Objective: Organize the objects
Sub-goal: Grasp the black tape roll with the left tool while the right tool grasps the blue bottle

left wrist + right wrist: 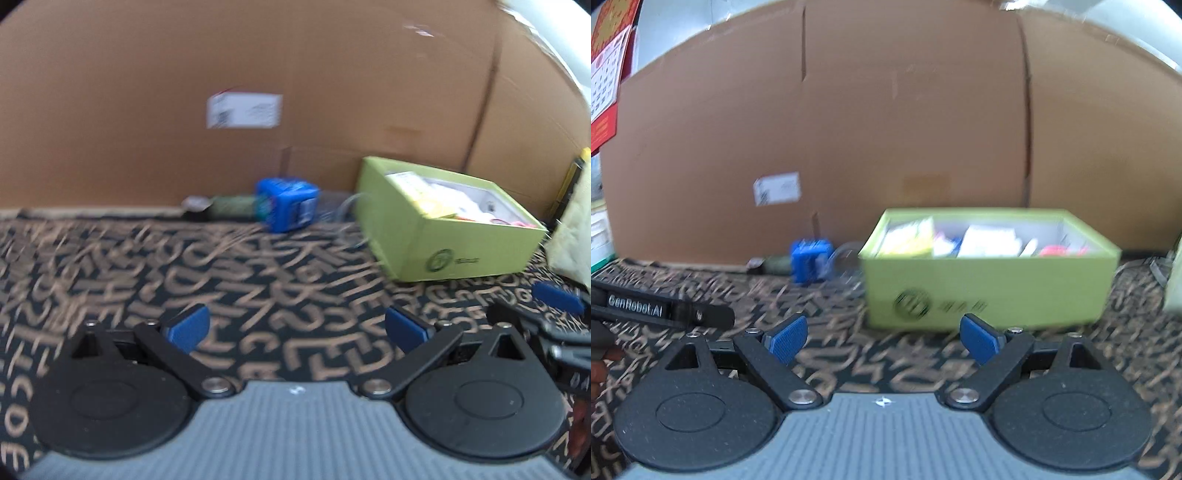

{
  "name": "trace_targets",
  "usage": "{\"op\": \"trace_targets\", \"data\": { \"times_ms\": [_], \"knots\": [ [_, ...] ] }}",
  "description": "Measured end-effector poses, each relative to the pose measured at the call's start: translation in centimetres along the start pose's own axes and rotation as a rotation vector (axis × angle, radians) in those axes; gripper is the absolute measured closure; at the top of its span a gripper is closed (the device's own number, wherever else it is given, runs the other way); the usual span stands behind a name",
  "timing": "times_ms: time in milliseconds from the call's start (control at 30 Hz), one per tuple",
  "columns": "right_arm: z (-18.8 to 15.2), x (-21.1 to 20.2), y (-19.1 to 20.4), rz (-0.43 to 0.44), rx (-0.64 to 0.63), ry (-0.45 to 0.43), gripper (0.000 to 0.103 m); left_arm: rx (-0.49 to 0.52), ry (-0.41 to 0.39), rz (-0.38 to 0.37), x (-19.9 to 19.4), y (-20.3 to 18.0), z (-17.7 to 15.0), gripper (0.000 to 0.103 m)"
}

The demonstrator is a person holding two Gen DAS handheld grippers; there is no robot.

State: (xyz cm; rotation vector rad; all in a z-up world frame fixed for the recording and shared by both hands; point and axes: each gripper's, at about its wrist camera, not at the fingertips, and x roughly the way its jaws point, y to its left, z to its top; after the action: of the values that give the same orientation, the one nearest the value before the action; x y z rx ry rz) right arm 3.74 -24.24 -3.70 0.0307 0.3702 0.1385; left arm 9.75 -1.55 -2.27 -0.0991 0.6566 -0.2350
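Grippers at the ready over a patterned cloth: your left gripper [297,328] hangs with its blue pads spread wide and nothing between them, and your right gripper [884,338] is likewise spread wide and empty, above the dark tablecloth [229,266] printed with tan letters and numerals. The green box [990,291] sits open-topped on the cloth, straight ahead and slightly right of your right gripper, and it is already crowded with small items, yellow, white, blue and red among them, though blur keeps you from naming any. In your left wrist view the same box stands to the right, turned at an angle with a corner toward you. Left of it, along the foot of the large cardboard sheet [886,129] that stands as a backdrop, a blue cube-shaped object [288,208] rests on the cloth; a clear, rounded plastic item [846,262] lies between the cube and the box, and a greenish cylindrical item [232,206] lies just beside the cube on its far side, both too blurred to identify. A white label [244,110] is stuck to the cardboard. At the left edge of your right wrist view, a black arm of the other gripper shows printed lettering.
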Motion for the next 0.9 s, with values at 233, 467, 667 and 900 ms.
{"op": "trace_targets", "data": {
  "times_ms": [233, 467, 667, 900],
  "knots": [
    [-0.6, 1.0, 3.7, 0.065, -0.033, 0.046, 0.010, -0.129, -0.012, 0.048, -0.3, 4.9, 0.2, 0.000],
    [0.1, 2.6, 6.4, 0.100, -0.074, 0.064, 0.011, -0.157, -0.030, 0.068, 0.8, 7.2, 1.4, 0.000],
    [0.8, 4.4, 8.2, 0.122, -0.099, 0.085, 0.018, -0.174, -0.023, 0.061, 3.5, 8.3, 2.8, 0.000],
    [1.5, 6.9, 9.6, 0.131, -0.117, 0.103, 0.019, -0.154, -0.014, 0.097, 8.5, 9.4, 5.3, 0.001]
  ]
}}
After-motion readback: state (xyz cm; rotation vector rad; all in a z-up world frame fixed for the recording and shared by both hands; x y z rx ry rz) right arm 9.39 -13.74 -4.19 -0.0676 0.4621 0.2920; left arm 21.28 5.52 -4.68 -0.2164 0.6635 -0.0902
